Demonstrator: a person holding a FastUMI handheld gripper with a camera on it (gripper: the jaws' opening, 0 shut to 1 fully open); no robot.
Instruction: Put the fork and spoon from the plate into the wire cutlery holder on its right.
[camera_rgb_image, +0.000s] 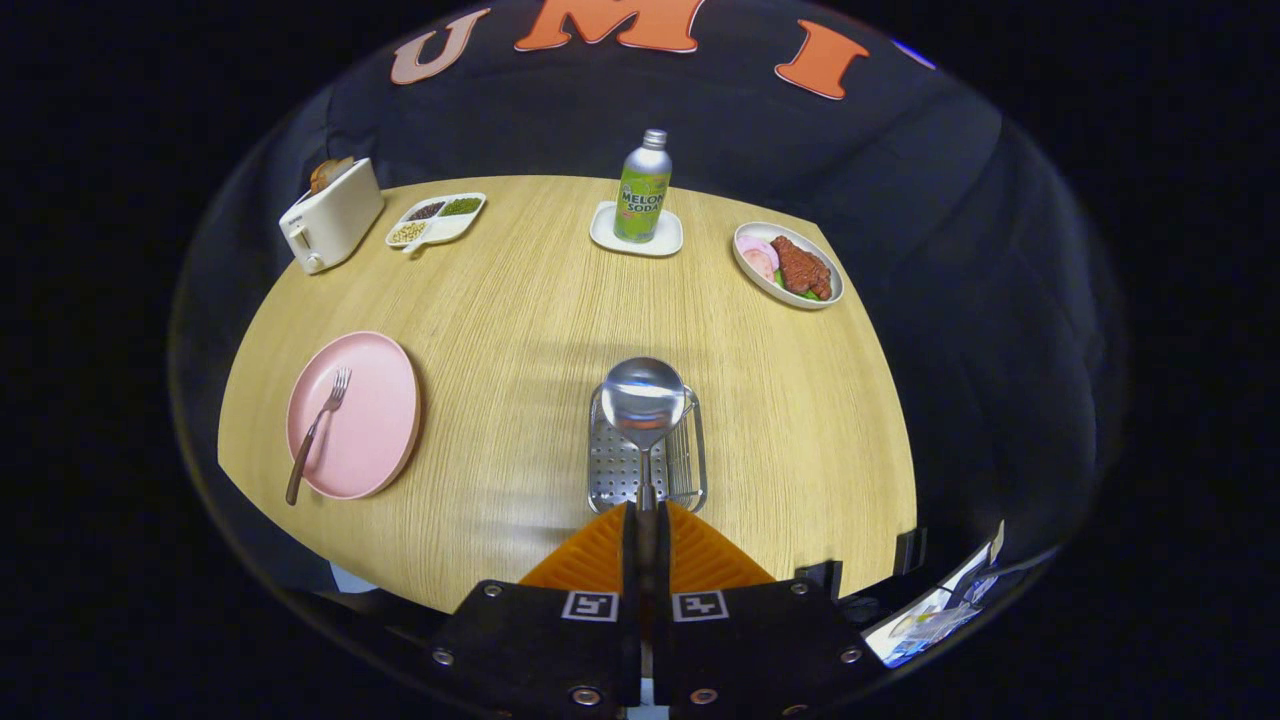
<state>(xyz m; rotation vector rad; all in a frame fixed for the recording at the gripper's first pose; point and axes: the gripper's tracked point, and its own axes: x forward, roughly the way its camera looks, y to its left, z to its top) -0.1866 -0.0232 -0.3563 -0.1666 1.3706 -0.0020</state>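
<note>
My gripper (646, 512) is shut on the handle of a metal spoon (643, 400). The spoon's bowl points away from me and hangs over the wire cutlery holder (683, 462), which stands on the wooden table just ahead of my fingers. To the left of the holder lies a pink plate (375, 420). A fork (316, 430) with a brown handle rests on that plate, its tines pointing away and its handle end sticking out over the near rim.
At the back of the table (520, 300) stand a white toaster (330, 215), a divided dish of beans (437, 218), a green soda bottle (642, 190) on a white coaster, and an oval plate of food (788, 265).
</note>
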